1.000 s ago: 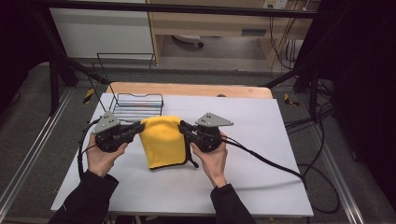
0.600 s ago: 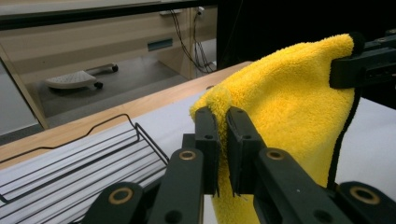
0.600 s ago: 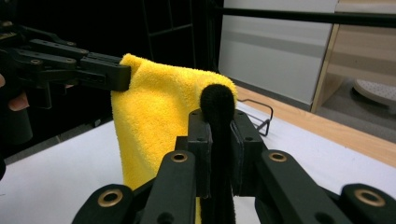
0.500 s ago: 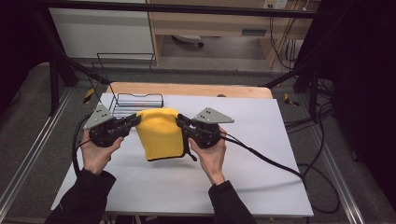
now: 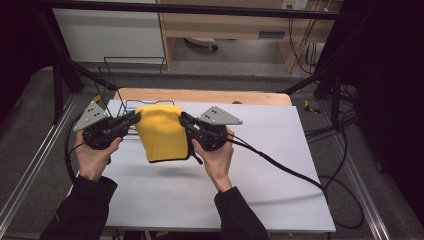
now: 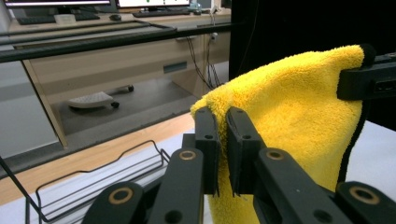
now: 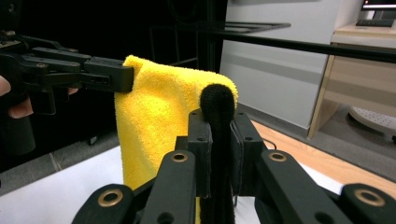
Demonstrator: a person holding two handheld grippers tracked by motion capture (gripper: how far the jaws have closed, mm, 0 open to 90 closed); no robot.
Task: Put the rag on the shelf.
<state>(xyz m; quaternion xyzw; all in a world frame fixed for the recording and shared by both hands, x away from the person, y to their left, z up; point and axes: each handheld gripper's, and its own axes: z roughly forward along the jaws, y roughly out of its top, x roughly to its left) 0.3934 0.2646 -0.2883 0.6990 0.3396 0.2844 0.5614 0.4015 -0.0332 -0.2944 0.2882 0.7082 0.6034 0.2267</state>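
A white table (image 5: 280, 165) is seen from above, with a wooden board (image 5: 250, 96) along its far edge and a black wire rack (image 5: 117, 100) at the far left corner. Both forearms, in dark sleeves, are brought in from the near edge and angled slightly inward, the hands raised above the tabletop at about the same height. A yellow cloth (image 5: 161, 132) is held up between them over the left-centre of the table, clear of the surface, with a shadow cast beneath it. Its long axis runs from top to bottom: the top edge is stretched roughly level from one gripper to the other and the rest hangs down, with a black trim seen along the lower hem and the right side. The left gripper (image 6: 223, 122) is closed on the cloth's upper left corner, its jaws pinched tight on the pile. The right gripper (image 7: 219, 123) is closed on the upper right corner, where the black trim is clamped between its jaws.
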